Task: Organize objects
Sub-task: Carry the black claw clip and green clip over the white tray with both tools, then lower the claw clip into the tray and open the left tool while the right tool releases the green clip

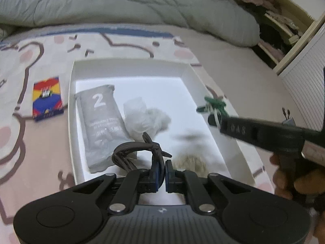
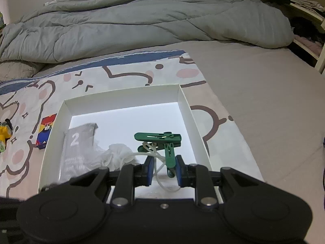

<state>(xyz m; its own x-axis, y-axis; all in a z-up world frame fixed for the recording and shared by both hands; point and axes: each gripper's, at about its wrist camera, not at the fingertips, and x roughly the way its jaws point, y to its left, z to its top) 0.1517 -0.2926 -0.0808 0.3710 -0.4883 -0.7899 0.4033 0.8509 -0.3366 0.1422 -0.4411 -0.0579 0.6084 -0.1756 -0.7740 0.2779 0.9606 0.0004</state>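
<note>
A white open box lies on the bed; it also shows in the right wrist view. In it lie a grey packet marked "2" and a crumpled white bag. My left gripper is shut on a dark brown hair claw clip over the box's near end. My right gripper is shut on a green clip with a white cord, held above the box's right side. The green clip also shows in the left wrist view.
A colourful card box lies on the patterned sheet left of the white box. A yellow object lies farther left. A grey duvet is bunched at the back. Shelves with clothes stand at the right.
</note>
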